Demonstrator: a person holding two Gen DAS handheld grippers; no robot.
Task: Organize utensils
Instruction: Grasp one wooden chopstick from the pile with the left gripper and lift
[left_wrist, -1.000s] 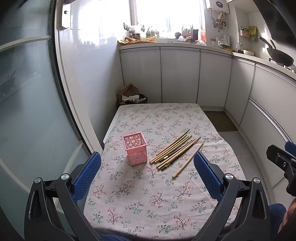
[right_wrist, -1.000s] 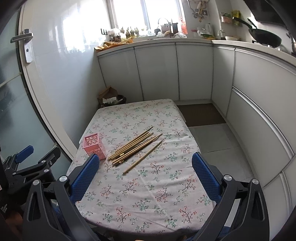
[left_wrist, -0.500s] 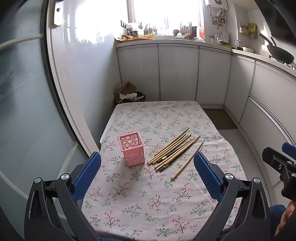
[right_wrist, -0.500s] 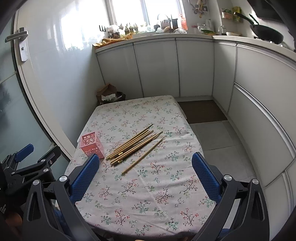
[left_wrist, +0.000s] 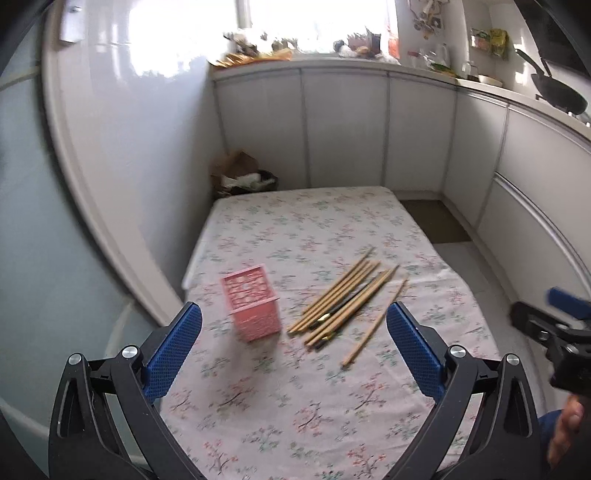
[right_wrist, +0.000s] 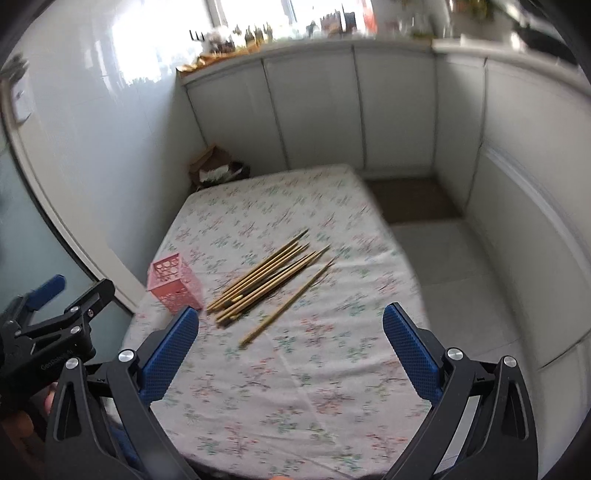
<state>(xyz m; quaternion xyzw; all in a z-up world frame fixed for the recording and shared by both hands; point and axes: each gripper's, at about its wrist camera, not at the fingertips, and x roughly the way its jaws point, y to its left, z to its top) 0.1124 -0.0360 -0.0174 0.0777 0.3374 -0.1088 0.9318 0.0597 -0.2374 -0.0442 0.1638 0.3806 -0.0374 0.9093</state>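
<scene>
The left gripper (left_wrist: 293, 347) is wide, with nothing between its blue pads (left_wrist: 173, 354). The right gripper (right_wrist: 290, 350) is also spread wide and holds nothing. Both hang above the near part of the table (left_wrist: 295, 424), which is covered with a flowered cloth.

In the left wrist view, the pink holder (left_wrist: 253, 302) stands upright on the cloth just ahead of the left pad. The bundle of chopsticks (left_wrist: 341, 301) lies flat to the right of it, near but not touching, and one single chopstick (left_wrist: 375, 323) lies a little apart on the right side of the bundle. This view also shows the right gripper from the side at the right border, and part of a hand (left_wrist: 565, 428) below it. A wok (left_wrist: 561, 94) sits on the counter far right.

The right wrist view is more blurred. Here the pink holder (right_wrist: 175, 286) is at the left edge of the table, and the chopsticks (right_wrist: 266, 278) are closer to the middle. Only this view shows the left gripper from outside, at the left border, and a brown mat (right_wrist: 410, 199) on the floor beyond the table. A cardboard box (right_wrist: 212, 162) stands in the far corner.
</scene>
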